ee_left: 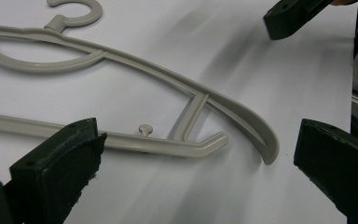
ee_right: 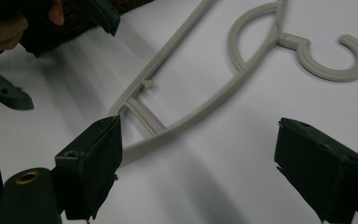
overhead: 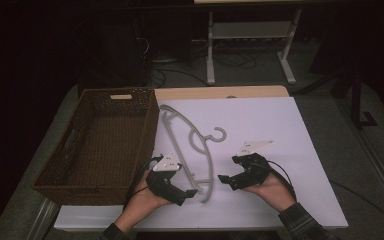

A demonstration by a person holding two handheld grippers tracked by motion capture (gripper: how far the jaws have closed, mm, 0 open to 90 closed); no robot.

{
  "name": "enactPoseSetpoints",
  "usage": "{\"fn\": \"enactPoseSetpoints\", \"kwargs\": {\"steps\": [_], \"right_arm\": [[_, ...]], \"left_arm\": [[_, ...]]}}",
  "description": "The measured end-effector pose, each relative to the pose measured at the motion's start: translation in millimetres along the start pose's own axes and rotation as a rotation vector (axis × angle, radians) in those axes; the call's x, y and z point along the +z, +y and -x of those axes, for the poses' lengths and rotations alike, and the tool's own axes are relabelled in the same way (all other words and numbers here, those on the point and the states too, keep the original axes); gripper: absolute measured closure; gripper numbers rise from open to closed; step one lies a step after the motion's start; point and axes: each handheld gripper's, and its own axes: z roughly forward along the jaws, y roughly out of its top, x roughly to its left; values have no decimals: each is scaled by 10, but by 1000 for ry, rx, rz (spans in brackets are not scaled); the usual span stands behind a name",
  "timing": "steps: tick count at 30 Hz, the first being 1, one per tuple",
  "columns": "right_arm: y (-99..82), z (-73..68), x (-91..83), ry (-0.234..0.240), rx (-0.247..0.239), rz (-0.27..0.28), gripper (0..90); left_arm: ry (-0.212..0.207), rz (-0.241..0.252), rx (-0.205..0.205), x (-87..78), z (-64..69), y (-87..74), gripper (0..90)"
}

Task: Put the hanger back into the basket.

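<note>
So there's a grey plastic hanger [overhead: 190, 145] lying flat on the white table top [overhead: 280, 150], just right of a brown wicker basket [overhead: 100, 145]. Its hook [overhead: 219, 134] points to the right and its long body runs from the far end, close to the basket's far right corner, down toward the near edge of the table.

The left gripper [overhead: 182, 192] sits right at the near end of the hanger. In the left gripper view its jaws are spread wide with the hanger's near end [ee_left: 242, 135] lying between them, and the pads aren't pressing on anything, so it's open with no grip.

The right gripper [overhead: 228, 181] is just right of that same near end, close to it but apart. In the right gripper view the jaws stand wide too, and one of them overlaps the hanger's tip [ee_right: 135, 149] in the picture; can't tell if it's actually touching. Nothing is clamped there either.

The two hands face each other across the hanger's near end, both low over the table.
</note>
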Motion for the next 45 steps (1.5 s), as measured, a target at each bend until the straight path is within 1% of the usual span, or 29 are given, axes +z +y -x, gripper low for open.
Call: {"fn": "enactPoseSetpoints", "kwargs": {"steps": [3,4,5,7,10,11,13,14,17,20,21,22,23,27,29,35,36,38,42,45], "right_arm": [[54,-14,93,7,0,-8,200],[54,-14,93,7,0,-8,200],[89,-11,150,8,8,-9,249],[120,-9,221,4,12,-26,273],[152,-8,340,-9,14,-48,330],[161,-9,377,-13,22,-57,343],[177,-8,448,-29,13,-70,388],[184,-4,480,-33,17,-72,404],[199,10,584,-54,24,-88,429],[197,26,658,-66,32,-105,470],[197,26,658,-66,32,-105,470],[193,33,692,-76,35,-115,499],[190,33,708,-85,36,-125,505],[177,18,755,-109,31,-145,545],[177,7,760,-129,18,-151,568],[179,-8,762,-143,22,-158,582],[183,-8,756,-149,10,-163,595],[186,11,737,-156,5,-172,608],[170,82,687,-163,18,-182,626],[154,128,648,-167,17,-186,646]], "left_arm": [[3,1,0,-2,10,-4,0],[3,1,0,-2,10,-4,0],[2,5,-2,-9,13,-6,0],[3,8,-2,-14,15,-2,0],[5,10,0,-20,15,4,0],[6,11,0,-22,15,5,0],[4,13,-4,-23,16,6,0],[3,13,-4,-24,16,8,0],[2,15,-7,-24,12,11,0],[2,19,-7,-31,8,12,0],[2,19,-7,-31,8,12,0],[3,20,-10,-32,9,11,0],[3,20,-10,-33,10,10,0],[4,23,-12,-42,14,13,0],[5,23,-11,-41,14,14,0],[7,15,-8,-35,15,10,0],[6,15,-9,-33,15,11,0],[6,13,-10,-32,15,9,0],[4,7,-10,-27,20,7,0],[3,6,-11,-27,20,6,0]]}}
